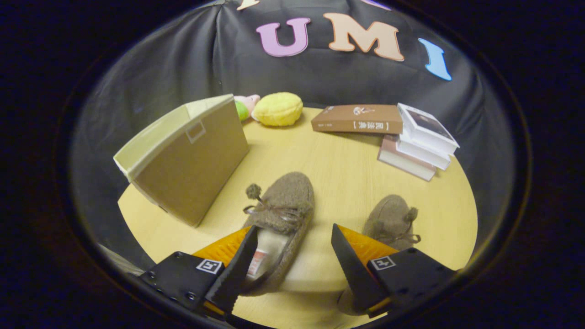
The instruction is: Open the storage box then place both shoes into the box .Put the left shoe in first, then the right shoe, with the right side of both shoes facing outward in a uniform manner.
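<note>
Gripper point(292, 246) fingers spread wide, holding nothing, above two fuzzy brown shoes point(285, 214); storage box point(189, 160) beside; brown book point(358, 119) bears unreadable characters.

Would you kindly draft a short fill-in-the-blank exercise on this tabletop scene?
1. The hand-held gripper has its fingers ____, gripping nothing.
2. The two slippers, one partly between the fingers and the other by the other finger, are ____ in number.
3. The storage box stands on the ____ table.
4. Beyond the slippers, the stacked books lie beside a ____ book.

Answers: open; two; round; brown
</note>
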A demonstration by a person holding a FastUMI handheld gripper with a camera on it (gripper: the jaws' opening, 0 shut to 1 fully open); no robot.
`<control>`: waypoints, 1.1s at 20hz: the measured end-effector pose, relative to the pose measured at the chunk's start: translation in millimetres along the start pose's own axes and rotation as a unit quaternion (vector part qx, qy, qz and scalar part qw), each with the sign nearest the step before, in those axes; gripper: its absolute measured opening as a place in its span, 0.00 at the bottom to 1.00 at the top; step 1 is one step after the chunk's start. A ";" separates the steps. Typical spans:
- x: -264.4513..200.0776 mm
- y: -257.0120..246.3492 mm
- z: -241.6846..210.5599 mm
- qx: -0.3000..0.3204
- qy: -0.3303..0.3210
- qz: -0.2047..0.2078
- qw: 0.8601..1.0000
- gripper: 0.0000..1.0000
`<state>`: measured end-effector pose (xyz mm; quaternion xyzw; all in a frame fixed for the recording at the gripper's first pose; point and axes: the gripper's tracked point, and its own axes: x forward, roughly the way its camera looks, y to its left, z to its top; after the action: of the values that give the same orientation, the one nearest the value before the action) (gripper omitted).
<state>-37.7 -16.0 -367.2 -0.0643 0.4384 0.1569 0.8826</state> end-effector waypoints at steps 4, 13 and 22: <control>15.3 5.9 -25.7 0.010 0.052 0.026 0.998 0.70; 20.1 1.9 -21.5 0.100 0.108 0.018 0.989 0.04; -4.1 20.1 25.4 0.202 0.086 0.017 0.975 0.03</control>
<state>-27.5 8.5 -348.0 0.1098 0.5366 0.0741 0.8334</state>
